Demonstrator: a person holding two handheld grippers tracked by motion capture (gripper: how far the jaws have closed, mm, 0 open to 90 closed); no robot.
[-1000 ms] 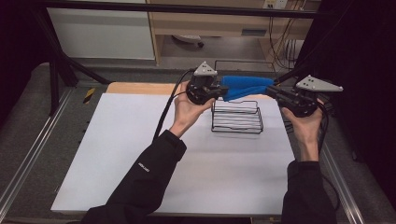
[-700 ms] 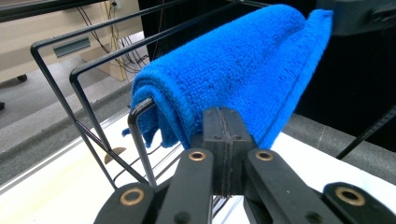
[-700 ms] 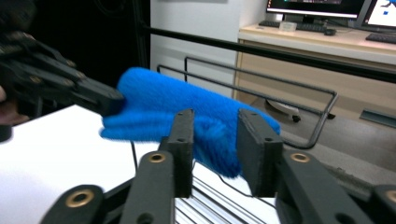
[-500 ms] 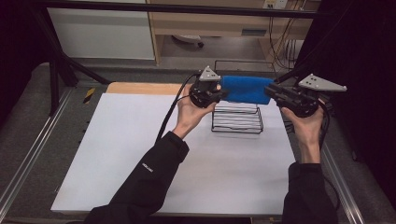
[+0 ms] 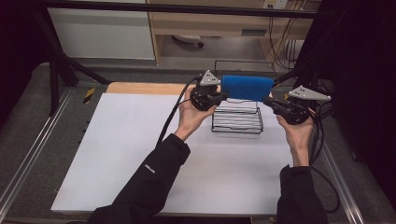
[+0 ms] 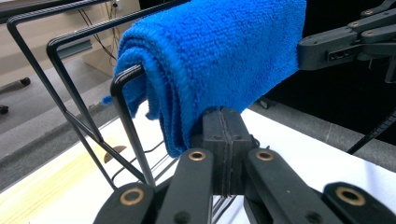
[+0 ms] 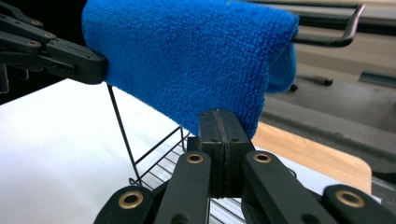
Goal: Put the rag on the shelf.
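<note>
Your left gripper [image 5: 223, 95] holds one end of the fluffy blue folded cloth [image 5: 247, 87], and your right gripper [image 5: 269, 103] holds the other end. You keep the cloth stretched between them, up in the air, right over the black wire rack [image 5: 237, 119].

In the left gripper view, the two black jaws are pressed tight together, and the bottom edge of the blue cloth [image 6: 219, 60] goes down right where they meet, so they pinch the cloth. The cloth also lies over the rounded top bar of the wire rack [image 6: 128, 121] there. The other gripper [image 6: 348, 44] reaches the far end of the cloth from the right.

In the right gripper view, the jaws are squeezed shut too (they have just been closing), with the lower edge of the blue cloth [image 7: 191, 56] caught between them. The far gripper [image 7: 56, 51] touches the cloth at the left. A rack bar [image 7: 327, 32] sticks out behind the cloth at the top right.

The rack stands on the white bench [image 5: 140, 154], near its far edge, between your two hands. Your left hand [image 5: 194, 116] is just beside the rack, and your right hand [image 5: 296, 133] is on its other side. A strip of light wood [image 5: 144, 87] shows at the bench's far edge.
</note>
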